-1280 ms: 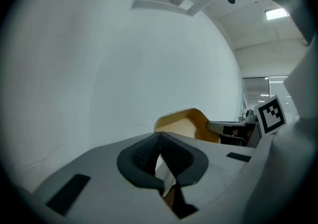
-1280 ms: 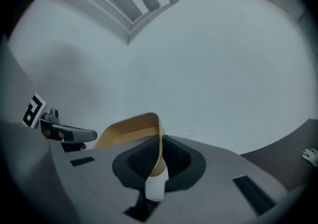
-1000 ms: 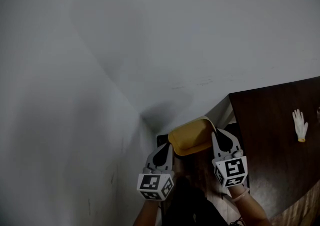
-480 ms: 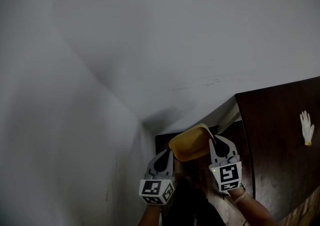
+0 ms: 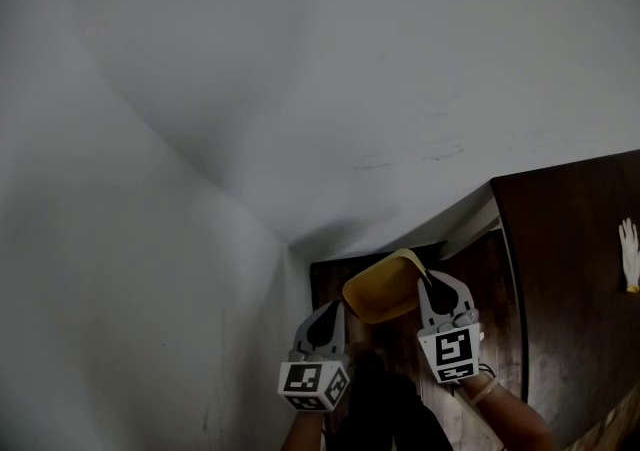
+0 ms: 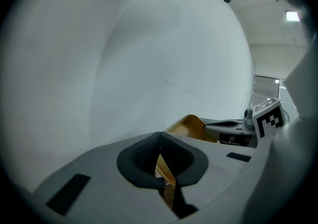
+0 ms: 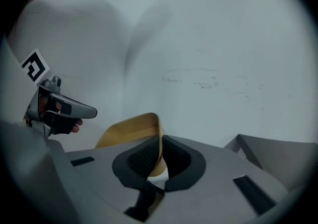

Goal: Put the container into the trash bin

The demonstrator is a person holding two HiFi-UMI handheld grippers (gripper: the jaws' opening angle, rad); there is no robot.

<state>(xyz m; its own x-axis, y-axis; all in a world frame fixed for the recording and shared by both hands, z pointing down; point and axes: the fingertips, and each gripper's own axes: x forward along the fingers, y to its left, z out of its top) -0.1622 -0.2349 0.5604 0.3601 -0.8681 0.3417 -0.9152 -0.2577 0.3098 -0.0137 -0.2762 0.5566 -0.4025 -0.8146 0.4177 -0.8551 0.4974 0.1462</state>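
Head view downward, both gripper views close, sharing container (image 5: 383, 292)

The container (image 5: 385, 286) is a shallow, mustard-yellow tray with thin walls and rounded corners. It hangs in the air, tilted, resting on nothing, and spans the gap between the two grippers. One thin edge is pinched between the pads of the left gripper (image 5: 325, 311), and the opposite edge is pinched by the right gripper (image 5: 440, 284). From the left gripper, its paler open hollow shows just ahead and to the right.
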